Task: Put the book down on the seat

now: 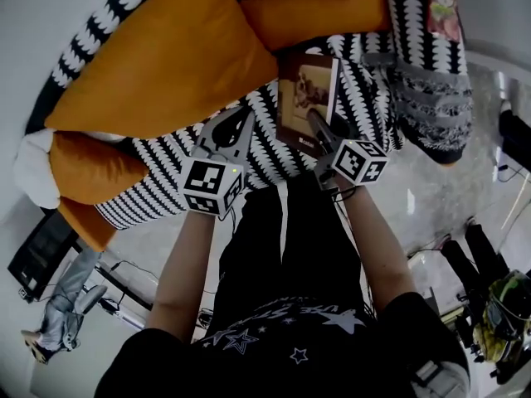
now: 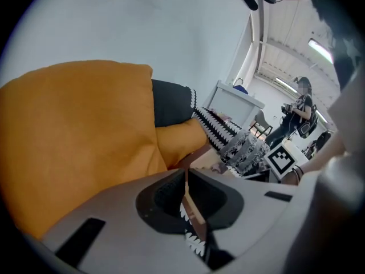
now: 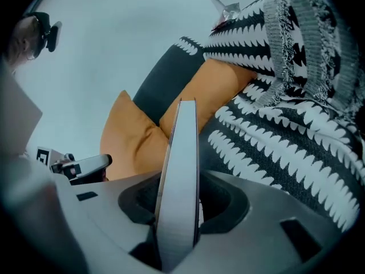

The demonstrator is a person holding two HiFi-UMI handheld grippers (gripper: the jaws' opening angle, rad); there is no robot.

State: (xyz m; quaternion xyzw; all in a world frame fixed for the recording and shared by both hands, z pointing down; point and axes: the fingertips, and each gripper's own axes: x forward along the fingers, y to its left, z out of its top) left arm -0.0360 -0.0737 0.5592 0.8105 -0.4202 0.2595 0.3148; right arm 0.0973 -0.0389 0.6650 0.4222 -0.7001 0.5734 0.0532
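A thin book (image 1: 305,89) with a brown picture cover hangs over the black-and-white patterned seat (image 1: 265,152) of a sofa. My right gripper (image 1: 319,124) is shut on its near edge. In the right gripper view the book (image 3: 179,153) stands edge-on as a pale slab clamped between the jaws, with the seat (image 3: 285,147) behind it. My left gripper (image 1: 246,116) hovers over the seat just left of the book, apart from it. In the left gripper view its jaws (image 2: 185,173) meet at the tips, and only a narrow slit shows the pattern below.
Large orange cushions (image 1: 166,56) fill the sofa's back and left side. A grey fringed throw (image 1: 431,98) drapes over the right arm. The person's legs in black shorts stand against the seat's front edge. Cables and equipment (image 1: 58,305) lie on the floor at both sides.
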